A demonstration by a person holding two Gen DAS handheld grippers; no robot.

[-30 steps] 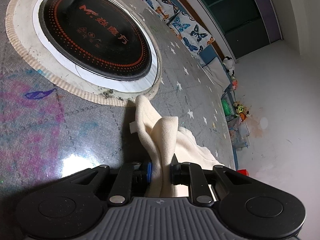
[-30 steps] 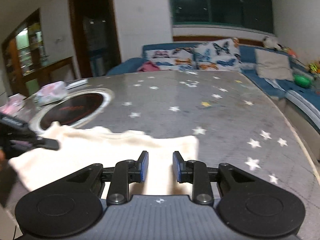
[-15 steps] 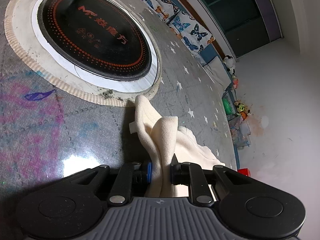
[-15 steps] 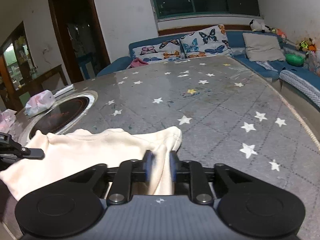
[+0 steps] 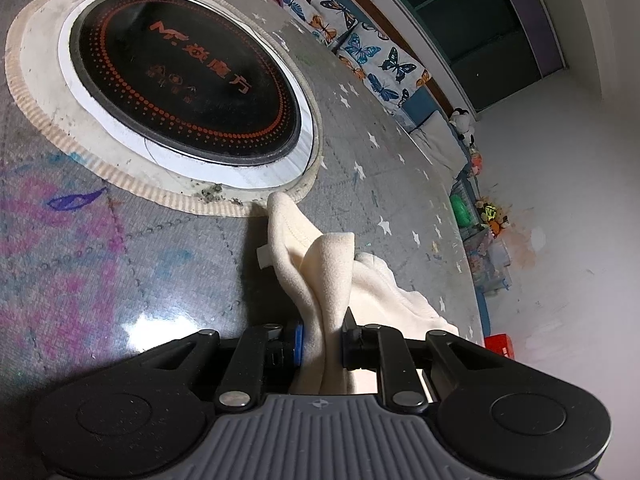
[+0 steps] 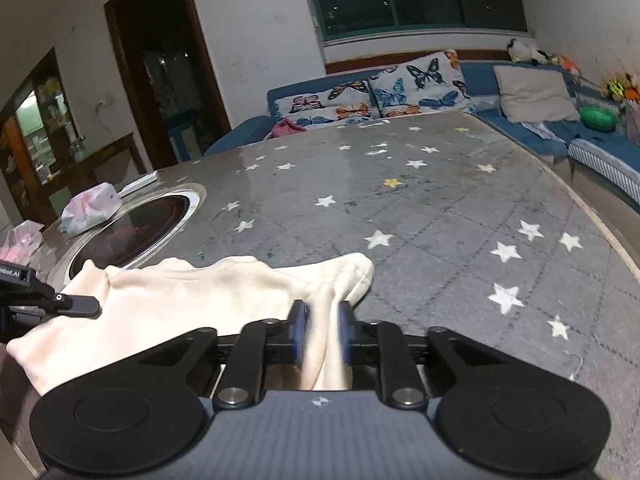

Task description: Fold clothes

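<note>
the lower part of the cream garment [image 6: 192,308] was hidden behind both gripper bodies, and its near edge dropped out of sight past the table [image 6: 460,216] edge at lower left of the right wrist view. the right gripper [image 6: 323,334] fingers were motion-blurred, though cloth clearly sat bunched between them, so they were clamped on the garment's right corner. the left gripper [image 5: 321,342] fingers were likewise clamped on a thick fold of the garment [image 5: 316,264], which rose in a ridge ahead of the tips and trailed off to the right. in the right wrist view the left gripper [image 6: 76,305] showed only as a dark finger lying on the cloth's left end. the garment stretched between the two grippers along the near side of the table, its far tip just touching the pale ring around the round black cooktop [image 5: 188,92]. the table was grey with white stars and pink scribbles. a blue sofa [image 6: 532,128] with butterfly cushions [image 6: 416,80] stood beyond it.
</note>
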